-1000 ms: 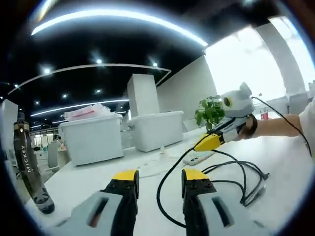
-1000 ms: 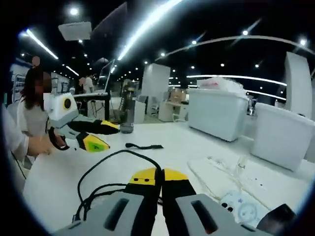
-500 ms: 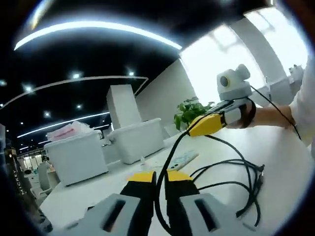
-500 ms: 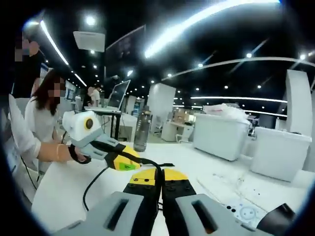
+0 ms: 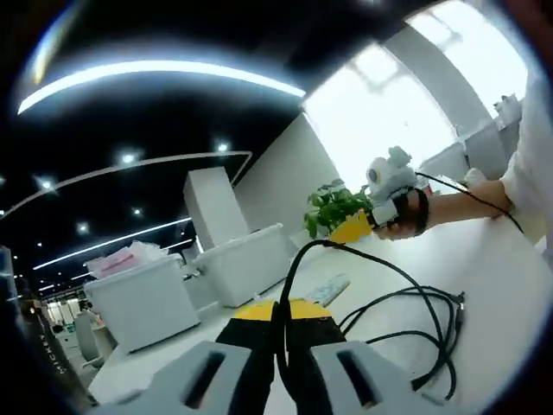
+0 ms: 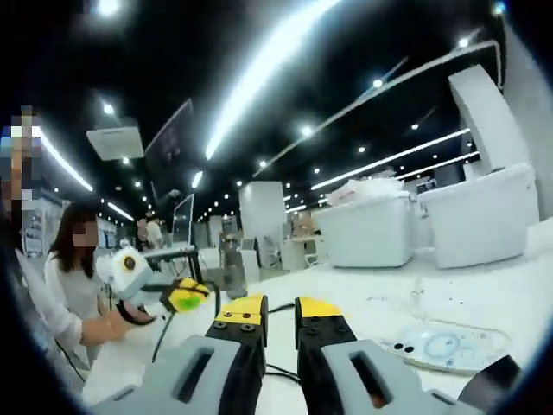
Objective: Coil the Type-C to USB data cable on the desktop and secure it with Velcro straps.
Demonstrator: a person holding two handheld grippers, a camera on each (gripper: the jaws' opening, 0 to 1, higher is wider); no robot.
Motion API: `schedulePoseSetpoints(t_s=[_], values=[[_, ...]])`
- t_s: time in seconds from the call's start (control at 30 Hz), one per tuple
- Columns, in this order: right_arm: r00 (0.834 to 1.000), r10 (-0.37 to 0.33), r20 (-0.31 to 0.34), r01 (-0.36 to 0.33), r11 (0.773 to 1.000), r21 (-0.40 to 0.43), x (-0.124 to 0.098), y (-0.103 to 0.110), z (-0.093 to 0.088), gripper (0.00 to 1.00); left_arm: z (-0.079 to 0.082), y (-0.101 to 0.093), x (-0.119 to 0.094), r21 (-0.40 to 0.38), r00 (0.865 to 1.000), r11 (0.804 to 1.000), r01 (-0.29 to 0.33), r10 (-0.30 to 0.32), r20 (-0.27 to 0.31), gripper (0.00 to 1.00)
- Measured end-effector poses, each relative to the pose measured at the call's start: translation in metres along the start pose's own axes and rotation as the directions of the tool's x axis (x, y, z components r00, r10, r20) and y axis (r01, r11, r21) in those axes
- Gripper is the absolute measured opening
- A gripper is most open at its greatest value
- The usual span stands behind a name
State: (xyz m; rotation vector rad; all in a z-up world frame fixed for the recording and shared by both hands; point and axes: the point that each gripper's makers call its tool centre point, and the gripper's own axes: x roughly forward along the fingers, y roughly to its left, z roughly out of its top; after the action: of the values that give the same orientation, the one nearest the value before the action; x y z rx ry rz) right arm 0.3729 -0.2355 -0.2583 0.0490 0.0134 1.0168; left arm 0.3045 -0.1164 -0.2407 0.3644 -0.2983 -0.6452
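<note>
1. The left gripper has its yellow-tipped jaws drawn together on the cable, which passes up between the tips.
2. The cable is thin and black. From the left jaws it rises in an arch, bends over and runs right and down to a loose bundle of several loops lying on the white desk.
3. The loops lie side by side, gathered at their right end, not yet in a neat coil.
4. The right gripper has its jaws a little apart, a narrow gap between the yellow tips. Nothing is seen between them; a short stretch of cable shows on the desk just past the gap.
5. In the left gripper view the right gripper is raised above the desk, well beyond the loops, in a hand.
6. In the right gripper view the left gripper is held in a hand at the left, with the cable hanging from it.
7. On the desk stand white bins, a green plant behind the right gripper, and a white power strip.
</note>
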Motion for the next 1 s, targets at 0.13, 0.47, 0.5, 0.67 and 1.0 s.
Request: schedulePoseSetpoints(t_s=[0.13,0.47,0.5,0.67,1.0], values=[[0.982,0.106,-0.155,-0.098,0.993,0.059,0.019,0.024,-0.055,0.14,0.016,0.001,-0.006,0.025,0.998,1.000,0.001,-0.002,0.057,0.04],[0.917,0.213,-0.338,-0.174,0.974,0.143,0.046,0.061,-0.107,0.20,0.035,-0.002,-0.010,0.087,0.993,0.996,0.011,-0.022,0.117,0.04],[0.911,0.220,-0.349,-0.174,0.972,0.159,0.046,0.063,-0.109,0.18,0.037,-0.003,-0.010,0.092,0.992,0.996,0.012,-0.024,0.123,0.04],[0.881,0.148,-0.449,-0.109,0.988,0.112,0.049,0.055,-0.126,0.05,0.041,-0.006,-0.011,0.101,0.990,0.995,0.020,-0.033,0.136,0.04],[0.995,0.073,-0.071,-0.073,0.997,0.000,0.027,0.049,0.004,0.01,0.026,0.003,-0.008,0.032,0.996,0.999,-0.007,0.004,0.092,0.04]])
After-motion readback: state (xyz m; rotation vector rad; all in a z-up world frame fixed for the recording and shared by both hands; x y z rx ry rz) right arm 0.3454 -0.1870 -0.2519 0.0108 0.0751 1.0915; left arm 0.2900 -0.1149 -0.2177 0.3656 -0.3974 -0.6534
